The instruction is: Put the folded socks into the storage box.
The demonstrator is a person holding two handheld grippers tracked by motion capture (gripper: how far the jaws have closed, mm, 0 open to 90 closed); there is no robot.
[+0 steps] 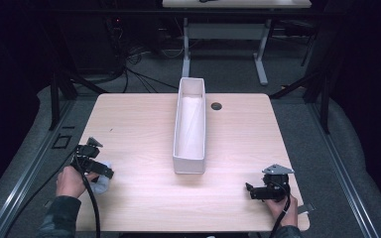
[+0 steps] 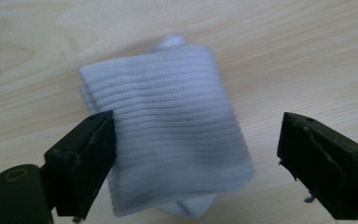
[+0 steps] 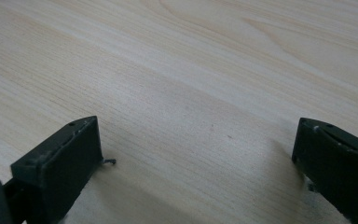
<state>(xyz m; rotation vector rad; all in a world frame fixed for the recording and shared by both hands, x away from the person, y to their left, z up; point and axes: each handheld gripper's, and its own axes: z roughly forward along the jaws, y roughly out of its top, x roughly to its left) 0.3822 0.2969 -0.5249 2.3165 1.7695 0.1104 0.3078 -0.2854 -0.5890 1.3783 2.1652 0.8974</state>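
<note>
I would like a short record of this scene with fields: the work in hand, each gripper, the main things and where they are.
work in hand: picking up a folded white sock from the table
left gripper: jaws apart on either side of the sock; one jaw at its edge, the other apart from it; not clamped
right gripper: open, nothing between the jaws, over bare wood
sock: lies flat at the table's near left corner
white box: long, narrow, open on top, in the middle of the table

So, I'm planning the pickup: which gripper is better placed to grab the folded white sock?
Left gripper: its open jaws already straddle the sock. The right gripper is over bare table.
</note>
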